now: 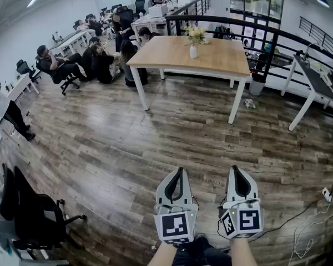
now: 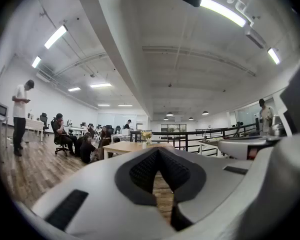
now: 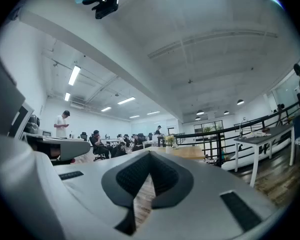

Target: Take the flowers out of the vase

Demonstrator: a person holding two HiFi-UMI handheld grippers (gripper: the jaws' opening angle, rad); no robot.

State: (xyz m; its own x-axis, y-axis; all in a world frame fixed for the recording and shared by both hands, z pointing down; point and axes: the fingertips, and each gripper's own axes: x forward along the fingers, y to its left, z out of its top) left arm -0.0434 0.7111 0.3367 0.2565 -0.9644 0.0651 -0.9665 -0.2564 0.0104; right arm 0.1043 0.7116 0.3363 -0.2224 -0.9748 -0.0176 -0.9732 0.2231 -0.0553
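Flowers stand in a white vase near the far edge of the wooden bench, well apart from me across the floor. My left gripper and right gripper point level, jaws clenched on nothing. I judge the step in hand is the approach: walk up, release one gripper's jaws, steady the vase with the other gripper, then grasp the flowers low. I can read no writing anywhere; the marker cubes carry only black squares.
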